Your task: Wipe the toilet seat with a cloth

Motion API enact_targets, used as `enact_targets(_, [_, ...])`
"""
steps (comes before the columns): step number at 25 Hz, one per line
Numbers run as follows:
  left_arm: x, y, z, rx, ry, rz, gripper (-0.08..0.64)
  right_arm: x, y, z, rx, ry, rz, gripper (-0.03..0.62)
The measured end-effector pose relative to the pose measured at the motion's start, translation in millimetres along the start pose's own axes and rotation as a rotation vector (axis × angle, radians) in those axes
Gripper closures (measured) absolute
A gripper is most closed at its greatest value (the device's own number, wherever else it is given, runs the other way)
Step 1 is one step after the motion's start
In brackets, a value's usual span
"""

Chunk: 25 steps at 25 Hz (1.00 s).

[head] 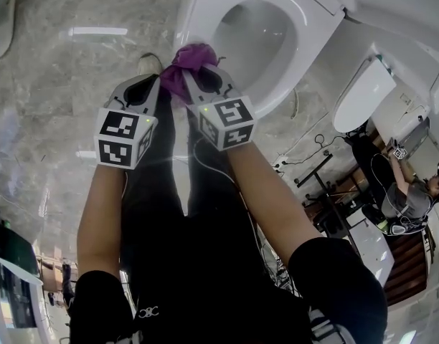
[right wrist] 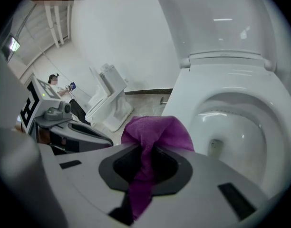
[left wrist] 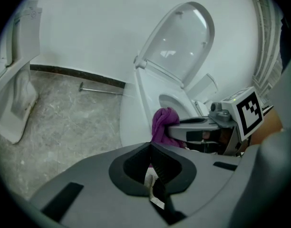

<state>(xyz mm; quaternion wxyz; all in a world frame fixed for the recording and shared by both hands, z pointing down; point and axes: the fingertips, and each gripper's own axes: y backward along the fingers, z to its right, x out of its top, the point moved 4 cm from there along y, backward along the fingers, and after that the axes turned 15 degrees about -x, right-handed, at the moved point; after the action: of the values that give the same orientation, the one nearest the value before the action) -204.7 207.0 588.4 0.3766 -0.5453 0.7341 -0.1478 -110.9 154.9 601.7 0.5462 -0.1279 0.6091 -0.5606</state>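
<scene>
Cloth, purple and bunched, is clamped in the right gripper, whose jaws pinch one fold while the loose bulk spills ahead of the tips. Soft, light and limp, it should wipe best held by that gather. Just beside it, the left gripper is closed, with only a pale scrap in its gap. The cloth hangs at the front edge of the toilet seat; whether it touches is unclear. Beyond, the bowl looks empty and the lid is raised.

Lab with several toilets, cables
</scene>
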Motion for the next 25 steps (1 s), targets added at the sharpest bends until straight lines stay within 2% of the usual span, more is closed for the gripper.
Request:
enact_targets(5, [7.7,9.0,-15.7,0.018,0.014,0.026,0.552,24.5,-14.8,9.5,-0.026,0.005,0.019,0.537])
enact_targets(10, [13.2,11.2,-16.3,0.01,0.005,0.024,0.552,69.2,-36.7,38.2,-0.079,-0.023,0.081,0.537])
enact_targets(18, [5.0,2.9,-11.4,0.002,0.01,0.012,0.552,125.7,-60.9,74.0,-0.102,0.058,0.136,0.537])
enact_targets(22, [3.2,-3.6,-6.6,0.004,0.015,0.007,0.552,151.2,-71.2,85.1,-0.168,0.092,0.168,0.537])
enact_targets(25, [7.0,-9.4,-1.6,0.002,0.004,0.003,0.552,176.5,-82.9,94.3,-0.233,0.068,0.188,0.537])
